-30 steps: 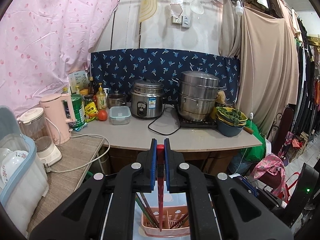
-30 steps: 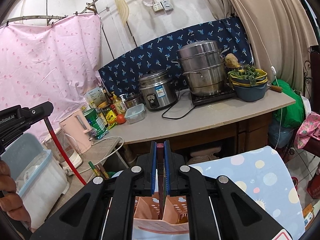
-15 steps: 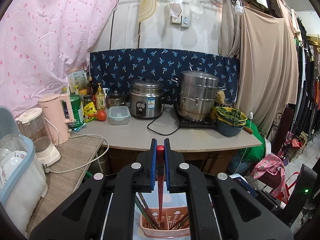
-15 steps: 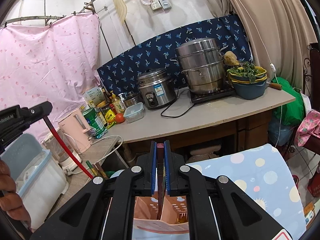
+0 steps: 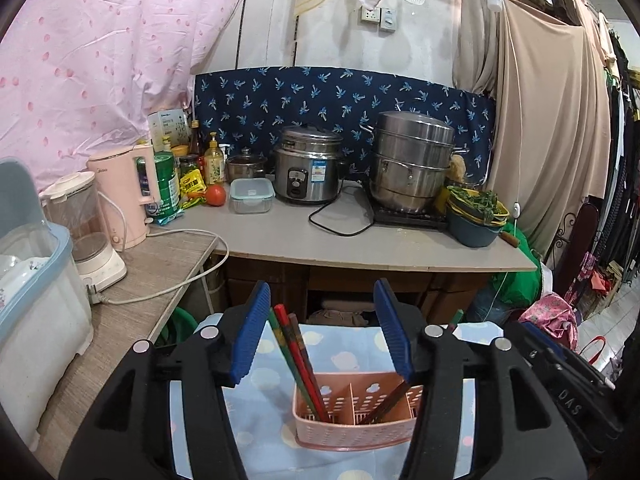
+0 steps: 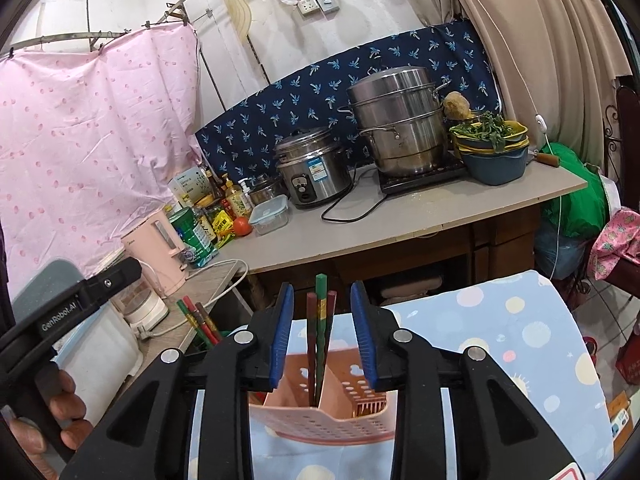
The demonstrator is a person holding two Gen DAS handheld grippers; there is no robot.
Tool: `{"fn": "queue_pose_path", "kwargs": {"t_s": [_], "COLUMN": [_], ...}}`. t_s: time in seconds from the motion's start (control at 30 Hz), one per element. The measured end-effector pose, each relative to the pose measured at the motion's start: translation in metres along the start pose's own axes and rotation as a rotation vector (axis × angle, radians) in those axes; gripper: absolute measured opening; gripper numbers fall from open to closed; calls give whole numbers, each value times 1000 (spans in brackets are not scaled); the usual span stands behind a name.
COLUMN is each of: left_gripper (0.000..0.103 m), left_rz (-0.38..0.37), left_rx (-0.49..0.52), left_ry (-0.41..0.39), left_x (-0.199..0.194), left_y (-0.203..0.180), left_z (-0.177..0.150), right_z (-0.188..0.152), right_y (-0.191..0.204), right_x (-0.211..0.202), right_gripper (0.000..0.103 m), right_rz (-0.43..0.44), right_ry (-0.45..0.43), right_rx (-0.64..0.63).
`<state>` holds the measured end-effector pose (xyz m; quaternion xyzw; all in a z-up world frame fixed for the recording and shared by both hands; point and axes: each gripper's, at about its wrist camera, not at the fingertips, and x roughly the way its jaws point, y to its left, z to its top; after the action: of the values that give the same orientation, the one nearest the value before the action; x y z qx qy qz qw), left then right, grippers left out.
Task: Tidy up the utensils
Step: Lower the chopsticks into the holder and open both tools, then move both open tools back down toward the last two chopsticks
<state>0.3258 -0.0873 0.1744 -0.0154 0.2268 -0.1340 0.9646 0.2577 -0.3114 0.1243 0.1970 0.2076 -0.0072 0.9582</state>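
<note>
A pink slotted utensil basket [image 5: 356, 420] stands on a blue dotted cloth [image 5: 264, 392]. Several red, green and brown chopsticks [image 5: 298, 356] lean in its left compartment; a dark one [image 5: 390, 398] leans in the right. My left gripper [image 5: 322, 334] is open above the basket and holds nothing. In the right wrist view the same basket [image 6: 320, 420] holds chopsticks [image 6: 320, 332] standing upright between my open right gripper [image 6: 322, 326] jaws, not clamped. The left gripper's body [image 6: 72, 308] and the hand holding it show at the left there.
A counter [image 5: 360, 240] behind carries a rice cooker [image 5: 310, 170], steamer pot [image 5: 414, 160], bowls of greens [image 5: 476, 216], a lidded container [image 5: 252, 196], bottles, tomato and pink kettle [image 5: 124, 196]. A blender [image 5: 86, 232] and dish bin [image 5: 36, 300] stand at left.
Both grippers opened. The red chopstick left my left gripper and now leans in the basket; the chopstick from my right gripper now stands in the basket.
</note>
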Motion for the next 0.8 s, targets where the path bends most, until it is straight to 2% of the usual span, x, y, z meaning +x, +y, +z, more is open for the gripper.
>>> {"fn": "queue_pose_path", "kwargs": {"t_s": [0.2,0.33,0.6,0.8], "left_gripper": [52,55,56,56], "left_rz": [4,16,35,59], "left_rx": [11,37,47,52], "left_ry": [24,59,159,256], "left_x": [-16,-31,-55,-68], "left_y": [1,0,10,19], "left_z": [-16,-39,-103,-160], "right_z": [-17,-43,-125,-189], "right_y": [3,7,16,26], "right_x": [-23,-40,-75,-95], "right_gripper": [29,29,30,29], "right_rz": [20,22,31,1], "right_ry": [28,72,210,309], "right_rx": [-7,-33,-83,-143]}}
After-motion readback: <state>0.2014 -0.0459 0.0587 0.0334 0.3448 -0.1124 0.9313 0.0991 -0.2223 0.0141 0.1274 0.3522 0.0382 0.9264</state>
